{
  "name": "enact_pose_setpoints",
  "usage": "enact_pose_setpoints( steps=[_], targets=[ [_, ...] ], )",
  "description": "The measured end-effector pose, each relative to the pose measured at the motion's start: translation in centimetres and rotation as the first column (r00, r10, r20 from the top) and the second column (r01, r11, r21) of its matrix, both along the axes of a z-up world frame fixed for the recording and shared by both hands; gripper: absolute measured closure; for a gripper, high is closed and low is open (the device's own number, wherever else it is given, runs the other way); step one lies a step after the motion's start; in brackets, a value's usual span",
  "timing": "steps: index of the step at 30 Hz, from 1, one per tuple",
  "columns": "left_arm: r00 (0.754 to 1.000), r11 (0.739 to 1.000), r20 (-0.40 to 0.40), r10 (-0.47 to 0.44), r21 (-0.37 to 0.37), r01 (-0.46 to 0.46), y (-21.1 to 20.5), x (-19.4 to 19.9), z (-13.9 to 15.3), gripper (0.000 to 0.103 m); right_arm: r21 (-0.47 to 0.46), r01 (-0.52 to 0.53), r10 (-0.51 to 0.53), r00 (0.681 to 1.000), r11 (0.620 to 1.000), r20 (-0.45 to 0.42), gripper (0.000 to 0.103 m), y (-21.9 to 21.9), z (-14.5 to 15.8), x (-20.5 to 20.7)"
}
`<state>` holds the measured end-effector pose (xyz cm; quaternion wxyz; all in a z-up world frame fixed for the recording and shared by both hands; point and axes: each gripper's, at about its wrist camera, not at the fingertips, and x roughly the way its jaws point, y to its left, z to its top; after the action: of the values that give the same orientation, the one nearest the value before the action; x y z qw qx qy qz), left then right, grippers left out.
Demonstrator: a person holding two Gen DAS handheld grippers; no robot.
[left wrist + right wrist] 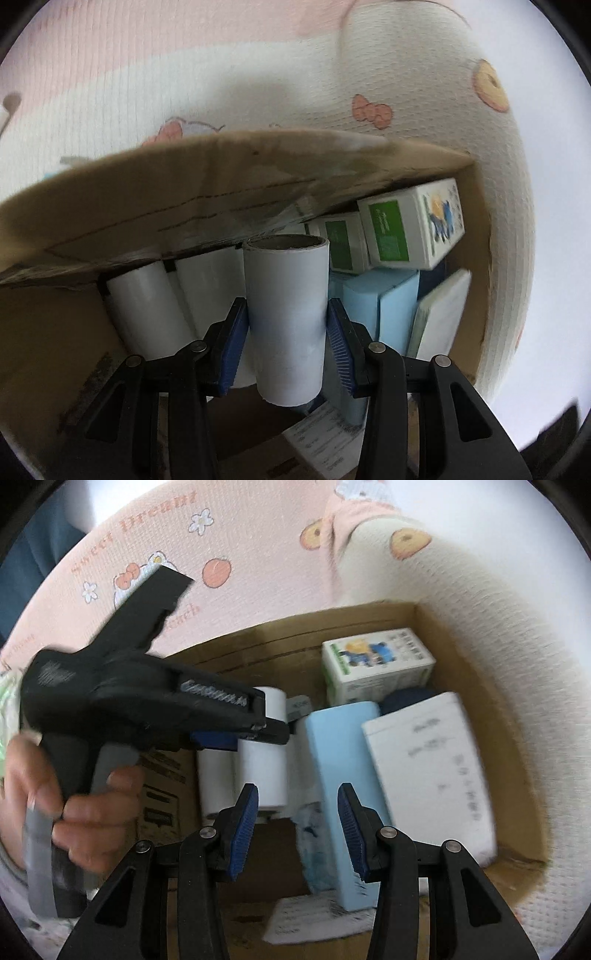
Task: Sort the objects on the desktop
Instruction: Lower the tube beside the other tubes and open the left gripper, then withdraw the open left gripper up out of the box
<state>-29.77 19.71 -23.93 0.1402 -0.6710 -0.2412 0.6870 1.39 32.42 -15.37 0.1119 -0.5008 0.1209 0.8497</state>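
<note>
My left gripper [288,332] is shut on a white paper roll [286,314] with a cardboard core, held upright over the brown carton [480,258]. The right wrist view shows the same left gripper [258,734] in a person's hand [85,812], gripping the roll [264,771] low inside the carton [461,657]. Two more white rolls [147,310] lie beside it under a carton flap [184,206]. My right gripper [297,827] hovers open above the carton. A light blue box [343,753] lies below it, partly behind its right finger, with nothing pressed between the pads.
The carton also holds green-and-white boxes [410,225], a white flat box [428,771], a dark blue object [402,698], a fluffy blue item [314,849] and a printed paper [306,919]. A pink and cream patterned cloth [258,535] lies around the carton.
</note>
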Motion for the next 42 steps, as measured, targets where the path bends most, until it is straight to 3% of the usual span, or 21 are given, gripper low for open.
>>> enact_pose_setpoints(
  steps=[7, 11, 17, 21, 24, 25, 27, 29, 30, 34, 37, 42],
  targets=[
    [0.999, 0.999, 0.037, 0.035, -0.035, -0.033, 1.3, -1.1, -1.1, 0.056, 0.009, 0.020, -0.019, 0.997, 1.000, -0.071, 0.061, 0.2, 1.4, 2.2],
    [0.999, 0.998, 0.032, 0.030, -0.062, -0.028, 1.7, -1.2, -1.2, 0.055, 0.038, 0.042, -0.040, 0.998, 0.998, -0.056, 0.061, 0.0, 1.2, 2.0],
    [0.999, 0.993, 0.033, 0.040, -0.110, -0.036, 1.3, -1.2, -0.4, 0.053, 0.011, 0.053, -0.052, 0.997, 0.999, -0.057, 0.061, -0.1, 0.3, 2.1],
    [0.999, 0.992, -0.012, 0.033, -0.118, -0.034, 0.6, -0.8, 0.7, 0.054, 0.009, 0.042, -0.042, 0.998, 0.999, -0.055, 0.061, -0.3, 0.2, 1.5],
    [0.999, 0.995, -0.047, -0.005, -0.096, 0.001, 0.3, -0.9, 1.6, 0.082, -0.029, 0.016, -0.018, 0.998, 0.999, -0.064, 0.061, -0.4, -0.1, 0.7],
    [0.998, 0.995, -0.054, -0.012, -0.101, 0.007, 0.2, -0.9, 1.9, 0.087, -0.039, 0.009, -0.012, 0.998, 0.999, -0.065, 0.061, -0.4, -0.1, 0.5],
    [0.996, 0.995, -0.093, -0.015, -0.100, 0.006, -0.2, -0.7, 2.9, 0.091, -0.057, -0.014, 0.010, 0.998, 0.998, -0.063, 0.062, -0.6, -0.2, -0.3],
    [0.990, 0.994, -0.134, -0.031, -0.108, 0.016, -0.9, -0.6, 3.6, 0.091, -0.071, -0.040, 0.036, 0.997, 0.997, -0.064, 0.077, -1.0, -0.3, -1.2],
    [0.986, 0.992, -0.161, -0.044, -0.121, 0.025, -1.1, -0.5, 4.1, 0.091, -0.071, -0.056, 0.052, 0.997, 0.996, -0.050, 0.086, -1.2, -0.5, -1.7],
    [0.967, 0.986, -0.236, -0.094, -0.154, 0.058, -2.0, 1.0, 5.3, 0.091, -0.057, -0.085, 0.087, 0.995, 0.995, 0.041, 0.089, -2.1, -1.9, -4.1],
    [0.963, 0.989, -0.253, -0.092, -0.138, 0.058, -3.1, 1.1, 5.9, 0.091, -0.093, -0.060, 0.071, 0.991, 0.994, 0.117, 0.089, -2.0, -3.5, -5.9],
    [0.960, 0.991, -0.262, -0.100, -0.108, 0.074, -5.0, 1.6, 6.0, 0.090, -0.046, -0.020, 0.031, 0.970, 0.999, 0.242, 0.089, -1.9, -5.6, -8.0]
  ],
)
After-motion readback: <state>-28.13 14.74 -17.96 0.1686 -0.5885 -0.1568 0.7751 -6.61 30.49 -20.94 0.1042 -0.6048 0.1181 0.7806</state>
